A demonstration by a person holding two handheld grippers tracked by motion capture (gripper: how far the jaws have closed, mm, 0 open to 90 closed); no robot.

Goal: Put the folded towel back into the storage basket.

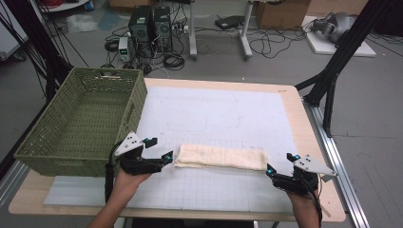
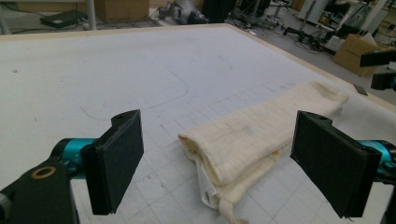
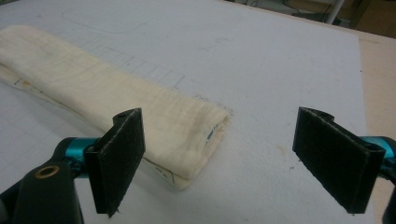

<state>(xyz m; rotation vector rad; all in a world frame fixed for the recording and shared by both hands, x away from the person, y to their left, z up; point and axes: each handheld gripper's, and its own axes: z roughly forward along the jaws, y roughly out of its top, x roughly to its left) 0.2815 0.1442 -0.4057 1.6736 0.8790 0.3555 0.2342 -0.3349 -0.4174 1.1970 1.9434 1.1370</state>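
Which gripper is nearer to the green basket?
Left. The left gripper sits just beside the green basket, at the folded cloth's left end; the right gripper is at the cloth's far end.

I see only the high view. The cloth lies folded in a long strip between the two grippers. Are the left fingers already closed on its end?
Observer: No. In the left gripper view the left gripper is open, with the near end of the folded cloth lying between its fingers, not yet pinched.
Operator: And the right one, does it touch the cloth?
Observer: The right gripper is open too. One of its fingers stands in front of the cloth end; I cannot tell if it touches, and the other stands over bare mat.
Operator: Is the cloth end tidy there?
Observer: Mostly. In the right gripper view the layers are stacked, with a lower edge sticking out slightly.
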